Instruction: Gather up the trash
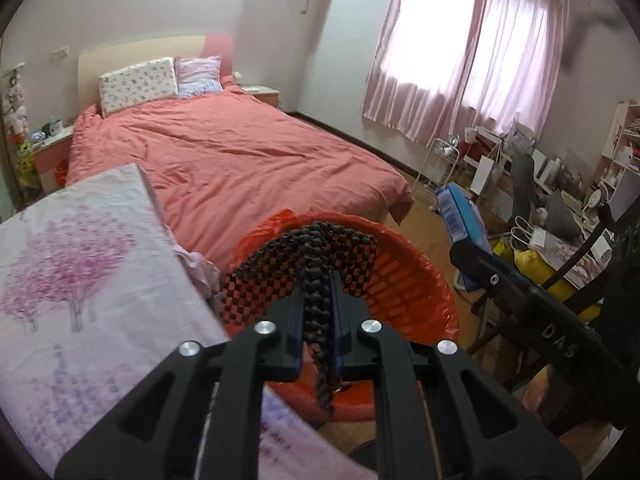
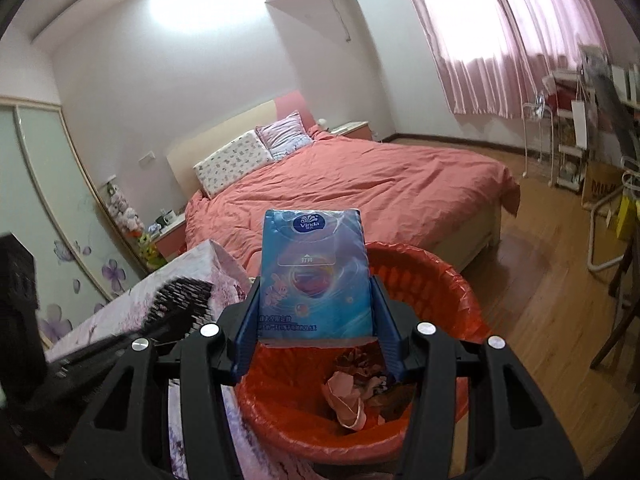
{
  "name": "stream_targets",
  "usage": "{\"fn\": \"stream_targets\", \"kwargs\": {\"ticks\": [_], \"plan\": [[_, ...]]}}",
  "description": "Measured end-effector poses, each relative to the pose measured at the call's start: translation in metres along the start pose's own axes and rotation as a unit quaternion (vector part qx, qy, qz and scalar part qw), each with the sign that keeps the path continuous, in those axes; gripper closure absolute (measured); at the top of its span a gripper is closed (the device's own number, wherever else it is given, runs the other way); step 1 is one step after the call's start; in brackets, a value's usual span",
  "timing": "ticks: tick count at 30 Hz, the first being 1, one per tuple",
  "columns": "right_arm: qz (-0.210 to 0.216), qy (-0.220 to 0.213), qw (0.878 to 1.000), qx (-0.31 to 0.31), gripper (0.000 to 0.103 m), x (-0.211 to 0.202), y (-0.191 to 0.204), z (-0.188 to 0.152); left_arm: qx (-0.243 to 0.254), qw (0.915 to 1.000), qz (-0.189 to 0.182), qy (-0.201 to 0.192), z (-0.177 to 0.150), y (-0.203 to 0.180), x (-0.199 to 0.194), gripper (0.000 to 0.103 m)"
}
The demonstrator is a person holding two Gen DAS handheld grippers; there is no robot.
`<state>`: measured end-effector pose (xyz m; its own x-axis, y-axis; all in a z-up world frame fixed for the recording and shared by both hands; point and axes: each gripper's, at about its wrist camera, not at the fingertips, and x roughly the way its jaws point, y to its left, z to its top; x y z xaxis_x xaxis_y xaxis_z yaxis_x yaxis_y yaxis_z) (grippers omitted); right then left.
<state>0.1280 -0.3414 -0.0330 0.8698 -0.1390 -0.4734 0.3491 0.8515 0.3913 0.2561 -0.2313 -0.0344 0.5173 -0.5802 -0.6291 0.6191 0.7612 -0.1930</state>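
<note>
My left gripper (image 1: 320,300) is shut on a black mesh net (image 1: 320,252) that fans out above the red-lined trash bin (image 1: 416,276). My right gripper (image 2: 316,320) is shut on a blue Vinda tissue pack (image 2: 316,272), held upright over the same bin (image 2: 448,292). Crumpled pink and brown trash (image 2: 360,384) lies at the bin's bottom. The black net (image 2: 180,304) and left gripper show at the left in the right wrist view. The tissue pack (image 1: 460,220) and right gripper show at the right in the left wrist view.
A flower-printed covered surface (image 1: 80,280) stands left of the bin. A bed with a coral duvet (image 1: 240,152) lies behind. A cluttered desk and shelves (image 1: 560,184) line the right wall under pink curtains. A dark chair (image 1: 580,272) stands right of the bin.
</note>
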Motion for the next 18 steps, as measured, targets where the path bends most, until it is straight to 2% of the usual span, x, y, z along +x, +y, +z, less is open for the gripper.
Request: {"fn": "stream_targets", "kwargs": {"ticks": [4, 6, 10, 13, 16, 18], "plan": [[0.017, 0.018, 1.0, 0.017, 0.044, 0.015, -0.018, 0.003, -0.005, 0.9997, 0.014, 0.021, -0.001, 0.002, 0.031, 0.064], [0.013, 0.019, 1.0, 0.015, 0.037, 0.016, -0.02, 0.001, -0.009, 0.9993, 0.02, 0.029, -0.004, 0.009, 0.036, 0.061], [0.0, 0.017, 1.0, 0.018, 0.032, 0.007, -0.022, -0.007, -0.016, 0.9981, 0.046, 0.037, -0.01, 0.024, 0.037, 0.057], [-0.012, 0.011, 1.0, 0.008, 0.025, -0.003, -0.02, -0.008, -0.022, 0.9972, 0.065, 0.029, -0.013, 0.034, 0.023, 0.052], [-0.03, -0.007, 0.999, -0.02, 0.017, -0.023, -0.008, -0.012, -0.019, 0.9958, 0.09, 0.006, -0.018, 0.042, -0.005, 0.04], [-0.043, -0.022, 0.998, -0.033, 0.007, -0.038, 0.0, -0.013, -0.019, 0.994, 0.108, -0.008, -0.022, 0.045, -0.025, 0.03]]}}
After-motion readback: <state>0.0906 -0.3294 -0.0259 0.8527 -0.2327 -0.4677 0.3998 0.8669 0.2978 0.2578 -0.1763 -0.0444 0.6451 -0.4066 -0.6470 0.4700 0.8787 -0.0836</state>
